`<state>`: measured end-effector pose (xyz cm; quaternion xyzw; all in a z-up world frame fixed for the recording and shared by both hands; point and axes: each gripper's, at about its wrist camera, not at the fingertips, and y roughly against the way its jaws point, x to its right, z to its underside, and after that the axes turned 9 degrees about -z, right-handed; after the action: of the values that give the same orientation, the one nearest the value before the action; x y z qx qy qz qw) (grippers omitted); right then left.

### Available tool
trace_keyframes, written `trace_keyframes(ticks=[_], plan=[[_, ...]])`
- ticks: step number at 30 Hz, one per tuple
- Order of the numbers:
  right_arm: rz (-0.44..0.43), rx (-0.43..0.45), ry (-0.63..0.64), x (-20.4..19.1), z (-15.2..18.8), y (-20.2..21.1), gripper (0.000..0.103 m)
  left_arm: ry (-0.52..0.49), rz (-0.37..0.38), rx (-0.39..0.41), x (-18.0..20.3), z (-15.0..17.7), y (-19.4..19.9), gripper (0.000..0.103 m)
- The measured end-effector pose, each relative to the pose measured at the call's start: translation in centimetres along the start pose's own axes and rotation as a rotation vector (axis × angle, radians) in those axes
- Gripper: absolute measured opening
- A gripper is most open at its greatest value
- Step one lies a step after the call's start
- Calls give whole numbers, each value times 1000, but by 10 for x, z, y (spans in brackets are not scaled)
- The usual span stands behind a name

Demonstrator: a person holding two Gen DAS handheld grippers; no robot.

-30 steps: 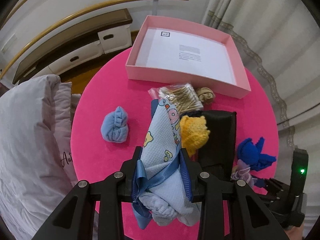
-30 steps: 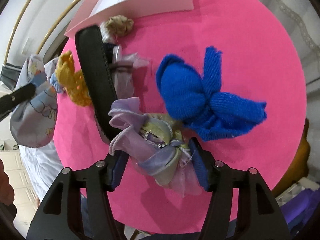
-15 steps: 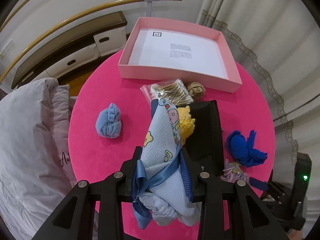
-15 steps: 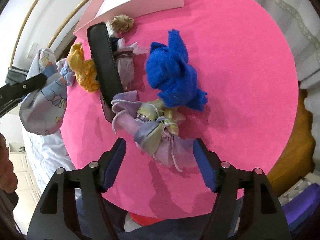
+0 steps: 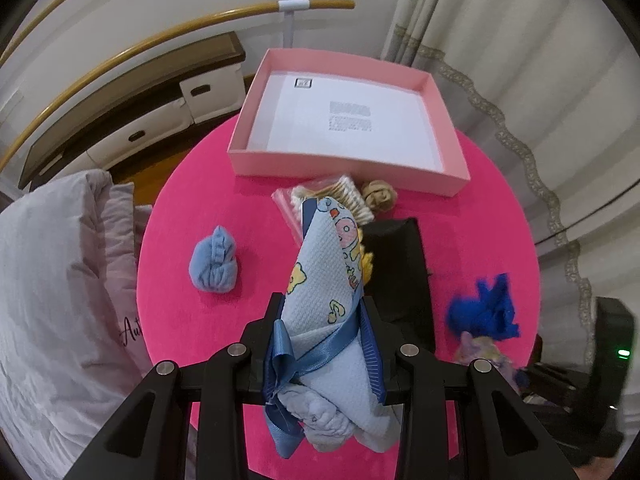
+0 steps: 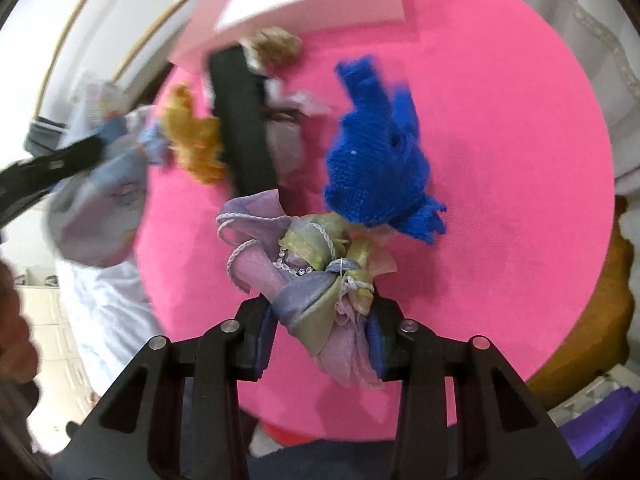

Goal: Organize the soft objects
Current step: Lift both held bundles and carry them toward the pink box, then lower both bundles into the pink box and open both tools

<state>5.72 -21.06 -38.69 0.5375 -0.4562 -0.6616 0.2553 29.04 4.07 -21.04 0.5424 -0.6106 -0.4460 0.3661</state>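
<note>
Just closed, right gripper (image 6: 322, 332) now clamps the lilac organza bundle (image 6: 308, 276) between its fingers.

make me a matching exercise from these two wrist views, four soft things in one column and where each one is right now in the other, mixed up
Things:
1. patterned light blue cloth
2. lilac organza pouch
3. royal blue knit piece
4. pale blue sock ball

Places:
A. lying on the pink table, left of the left gripper
B. clamped between the left gripper's pads
C. pinched in the right gripper, whose jaws have just been closing
D. on the table just beyond the right gripper, touching what that gripper holds

Pairs: 1-B, 2-C, 3-D, 4-A
</note>
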Motion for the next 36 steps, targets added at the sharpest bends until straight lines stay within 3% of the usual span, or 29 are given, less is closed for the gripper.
trace_keyframes(ticks=[6,11,14,21,29,36], plan=[[-24,70,56,-34,-15,45,35,-7,16,27,-3,-14,12,32],[-5,104,86,-28,-24,73,35,3,26,36,-9,-28,15,32],[27,5,30,-12,-19,40,35,2,38,32,-9,-34,14,32],[40,-24,29,-10,-10,22,35,-27,71,29,-1,-37,9,32],[34,6,72,-10,-31,38,35,9,71,15,-6,-47,-1,32],[17,68,130,-32,-73,57,35,17,63,33,-9,-61,2,32]])
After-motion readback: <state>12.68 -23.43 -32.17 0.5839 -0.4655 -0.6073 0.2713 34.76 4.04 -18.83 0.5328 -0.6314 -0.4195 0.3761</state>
